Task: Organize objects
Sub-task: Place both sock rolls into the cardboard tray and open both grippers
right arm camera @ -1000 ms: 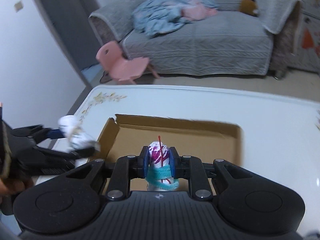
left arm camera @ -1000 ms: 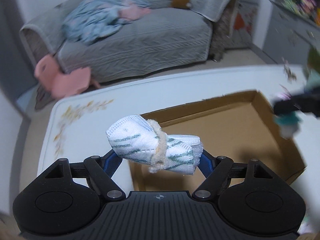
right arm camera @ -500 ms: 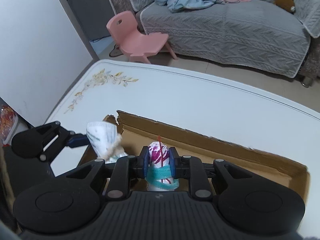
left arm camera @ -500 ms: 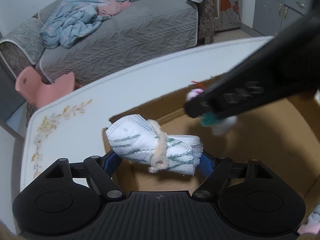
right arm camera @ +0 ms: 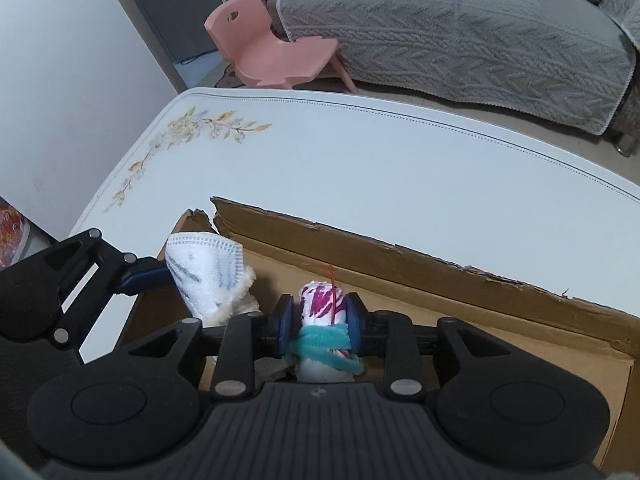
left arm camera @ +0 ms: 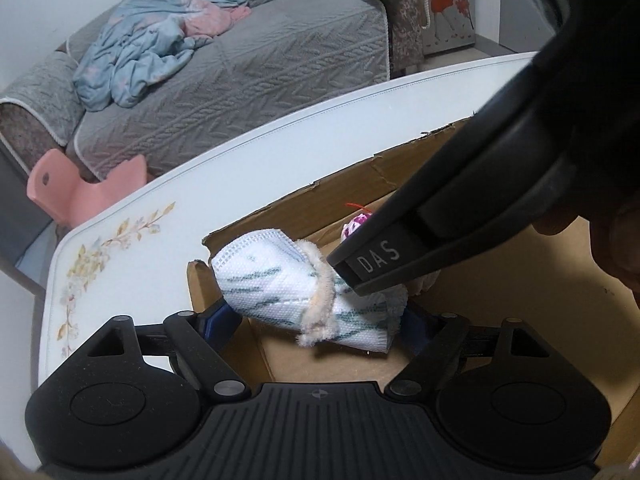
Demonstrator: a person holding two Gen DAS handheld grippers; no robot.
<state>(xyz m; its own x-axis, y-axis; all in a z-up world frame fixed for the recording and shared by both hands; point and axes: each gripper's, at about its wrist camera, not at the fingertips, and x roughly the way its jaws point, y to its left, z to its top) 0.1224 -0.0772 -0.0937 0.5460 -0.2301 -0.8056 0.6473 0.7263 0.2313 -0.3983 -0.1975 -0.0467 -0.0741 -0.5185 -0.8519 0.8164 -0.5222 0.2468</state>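
A white cloth bundle [left arm camera: 264, 284] with green streaks and a beige fuzzy tie lies crosswise in my left gripper [left arm camera: 320, 320], low in the left corner of the cardboard box [left arm camera: 320, 200]. The left jaws are opening, pads still touching the bundle's ends. A small white roll [right arm camera: 320, 300] with magenta marks and a teal fuzzy tie stands upright between the pads of my right gripper [right arm camera: 320, 316]. Those jaws are opening too, and thin gaps show beside the roll. The right wrist view shows the bundle [right arm camera: 204, 268] just left of the roll.
The shallow box [right arm camera: 400, 264] with torn edges rests on a white table [right arm camera: 360, 160] with a flower print. Behind it are a pink child's chair [right arm camera: 272, 52] and a grey sofa [right arm camera: 460, 32] with clothes. The right gripper's black body [left arm camera: 460, 216] hangs over the box.
Both grippers have come down into the box's left corner, side by side. The right jaws have spread a little around the roll. The bundle still sits across the left fingers.
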